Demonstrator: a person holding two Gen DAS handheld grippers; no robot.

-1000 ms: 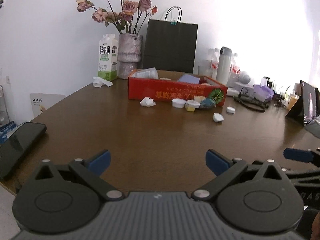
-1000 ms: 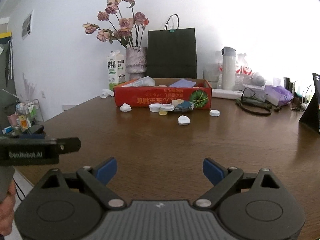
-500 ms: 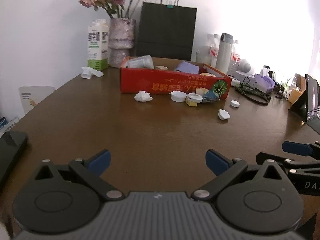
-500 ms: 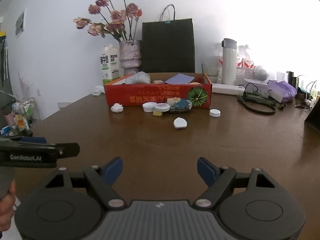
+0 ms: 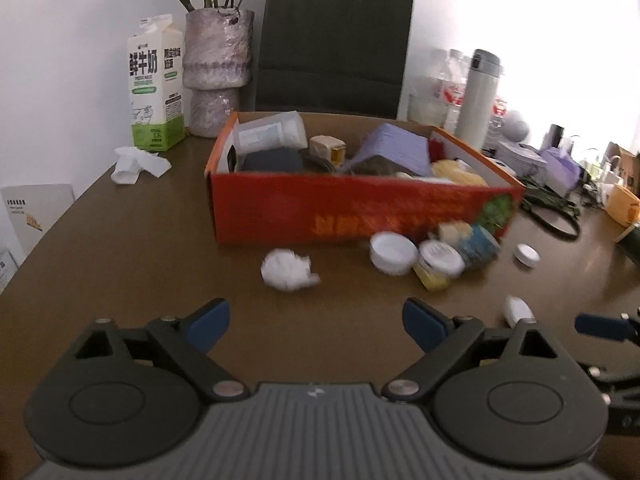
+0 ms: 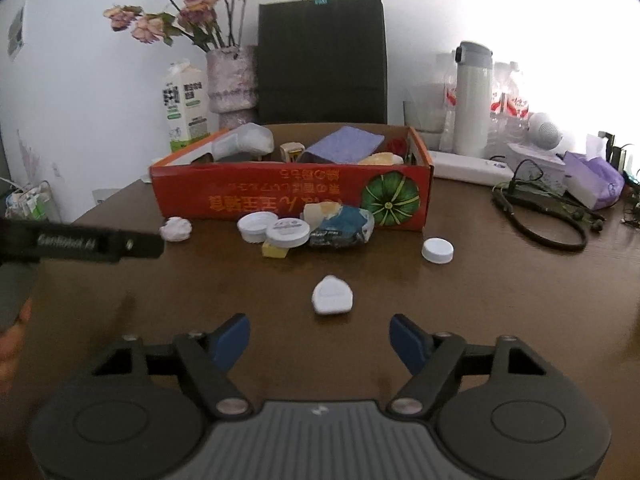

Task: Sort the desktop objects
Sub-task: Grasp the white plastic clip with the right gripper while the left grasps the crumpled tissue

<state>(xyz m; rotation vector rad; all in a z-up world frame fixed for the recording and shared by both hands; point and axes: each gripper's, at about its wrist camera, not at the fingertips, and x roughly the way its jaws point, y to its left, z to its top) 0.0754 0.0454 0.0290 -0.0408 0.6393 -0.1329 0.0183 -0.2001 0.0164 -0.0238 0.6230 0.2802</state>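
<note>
From your left wrist, the left gripper [image 5: 316,322] gapes wide and empty, the crumpled tissue [image 5: 289,270] just ahead, before the red box [image 5: 360,210]; everything looms nearer than a second ago. From your right wrist, the right gripper [image 6: 320,340] is spread, holding nothing, the white pebble-shaped piece [image 6: 332,295] just beyond its tips, likewise closer.

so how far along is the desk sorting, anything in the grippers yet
Done: the red cardboard box already holds several items, including a purple cloth.
In hand: nothing. The left gripper and right gripper are both open and empty.
Left: the crumpled white tissue, two round white lids, the blue wrapper, the white bottle cap and the flat white piece lie on the brown table.
</note>
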